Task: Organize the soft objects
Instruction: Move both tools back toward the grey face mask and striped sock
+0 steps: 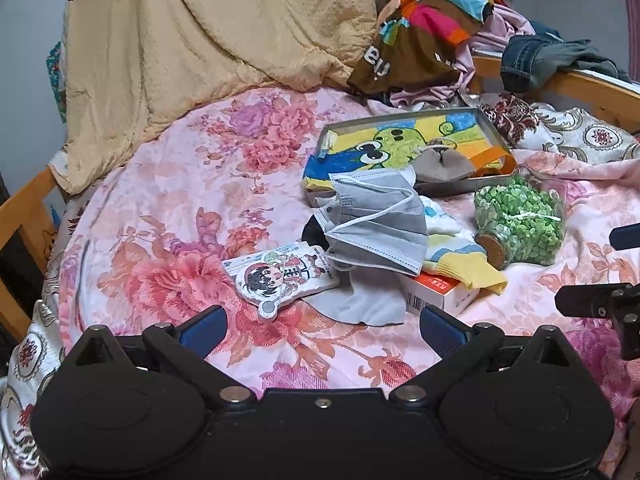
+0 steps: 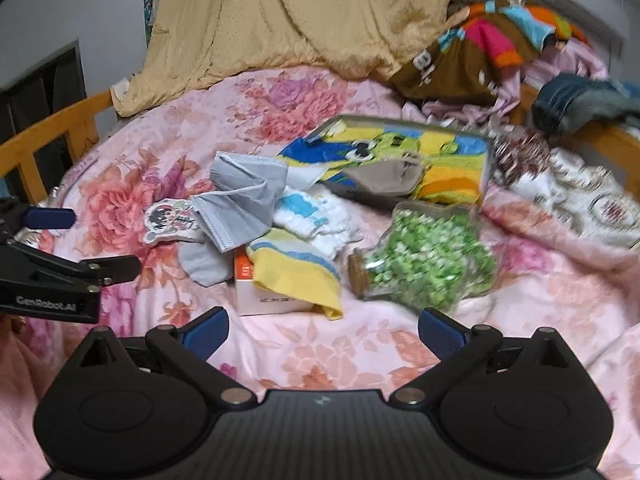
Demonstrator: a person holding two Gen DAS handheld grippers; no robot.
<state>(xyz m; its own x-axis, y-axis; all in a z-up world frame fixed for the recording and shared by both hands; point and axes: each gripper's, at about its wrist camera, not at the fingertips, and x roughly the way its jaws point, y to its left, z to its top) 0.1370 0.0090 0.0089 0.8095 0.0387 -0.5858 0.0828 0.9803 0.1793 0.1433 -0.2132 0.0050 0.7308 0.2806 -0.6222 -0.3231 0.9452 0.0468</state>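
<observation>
Pink floral bedsheet (image 1: 168, 208) meets a heaped tan quilt (image 1: 200, 32).

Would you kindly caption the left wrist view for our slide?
Open left claw hovers before a grey face mask, socks and a tipped jar on a floral bedspread.

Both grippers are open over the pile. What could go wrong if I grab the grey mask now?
1. The mask overlaps the sock and card, so lifting it may drag them.
2. The jar lies on its side by the sock and might roll if nudged.
3. The mask's loop could snag a finger.
</observation>
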